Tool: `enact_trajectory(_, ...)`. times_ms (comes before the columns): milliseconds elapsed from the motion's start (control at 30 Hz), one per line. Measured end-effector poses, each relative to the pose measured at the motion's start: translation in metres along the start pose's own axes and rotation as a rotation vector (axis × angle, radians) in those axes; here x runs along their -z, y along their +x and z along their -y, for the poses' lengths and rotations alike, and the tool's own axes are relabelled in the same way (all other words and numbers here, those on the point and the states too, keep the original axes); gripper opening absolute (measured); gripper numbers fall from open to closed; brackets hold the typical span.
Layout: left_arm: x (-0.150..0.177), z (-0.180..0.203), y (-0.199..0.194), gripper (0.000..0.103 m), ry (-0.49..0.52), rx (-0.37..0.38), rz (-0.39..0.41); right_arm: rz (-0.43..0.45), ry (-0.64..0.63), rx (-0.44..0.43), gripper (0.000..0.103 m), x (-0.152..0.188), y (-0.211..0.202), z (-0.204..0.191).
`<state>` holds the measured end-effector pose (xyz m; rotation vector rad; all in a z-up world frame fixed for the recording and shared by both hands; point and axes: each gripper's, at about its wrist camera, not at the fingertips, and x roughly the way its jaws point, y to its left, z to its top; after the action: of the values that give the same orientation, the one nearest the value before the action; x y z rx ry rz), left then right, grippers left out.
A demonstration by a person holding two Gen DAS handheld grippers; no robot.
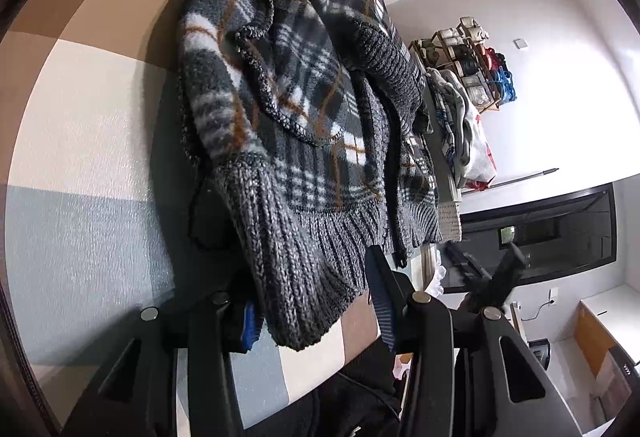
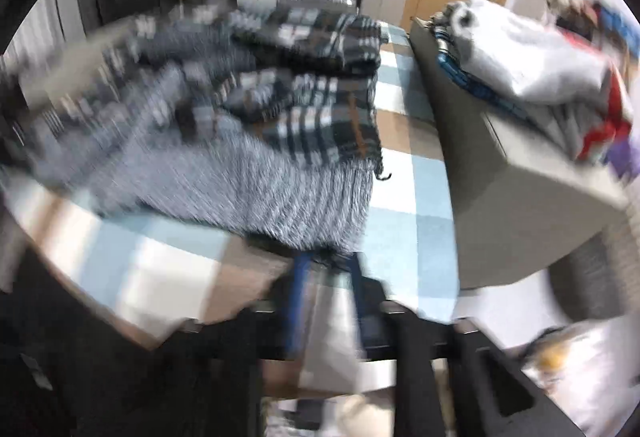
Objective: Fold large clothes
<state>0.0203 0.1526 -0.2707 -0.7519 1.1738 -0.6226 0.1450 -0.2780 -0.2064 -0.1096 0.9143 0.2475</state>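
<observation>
Garment: a heavy knit jacket (image 1: 304, 109) with plaid fleece lining is lying bunched on a checked cloth (image 1: 80, 109) covering the table; the ribbed hem is hanging toward the near edge.
Left gripper (image 1: 316, 313): it is sitting at the hem with the ribbed knit draping down between its blue pads (image 1: 382, 301). The right-hand pad is standing clear of the fabric; the other pad is mostly hidden behind the knit, so I cannot tell whether it is pinching anything.
Right gripper (image 2: 326, 297): its fingers are standing apart just below the hem in the right wrist view, with only the checked cloth showing between them. That view is heavily blurred, but nothing seems to be held.
Neighbours: a grey bin (image 2: 516, 197) piled with other laundry (image 2: 532, 65) is standing close beside the jacket.
Step in hand, as I judge it: taking hold of the hem at two corners, ready for lifting and flattening before the first fold.
Doing it well: the right gripper should be biting the ribbed edge well apart from the left, catching both knit and lining, since the thick layers are likely to slide over each other.
Tension: both hands should be pulling evenly, so the bunched lining is spreading rather than rolling.
Risk: the loose thread or zip pull at the hem corner (image 2: 382, 175) could be snagging a pad; the bin is crowding the right side.
</observation>
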Motion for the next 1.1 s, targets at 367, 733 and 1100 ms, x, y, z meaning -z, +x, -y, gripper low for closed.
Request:
enact_trajectory(367,-0.006,0.012,0.006,0.073,0.03,0.024,-0.034,0.001,0.266,-0.328,0.076,-0.05,0.03,0.052)
enact_trajectory(733,-0.019,0.0,0.004,0.073,-0.041,0.125,-0.108,-0.176,0.391,-0.778,0.084,-0.069,0.087,0.047)
enact_trajectory(1100,-0.025,-0.013,-0.005,0.073,-0.095,0.28,-0.093,-0.17,0.3,-0.512,0.035,-0.051,0.086,0.039)
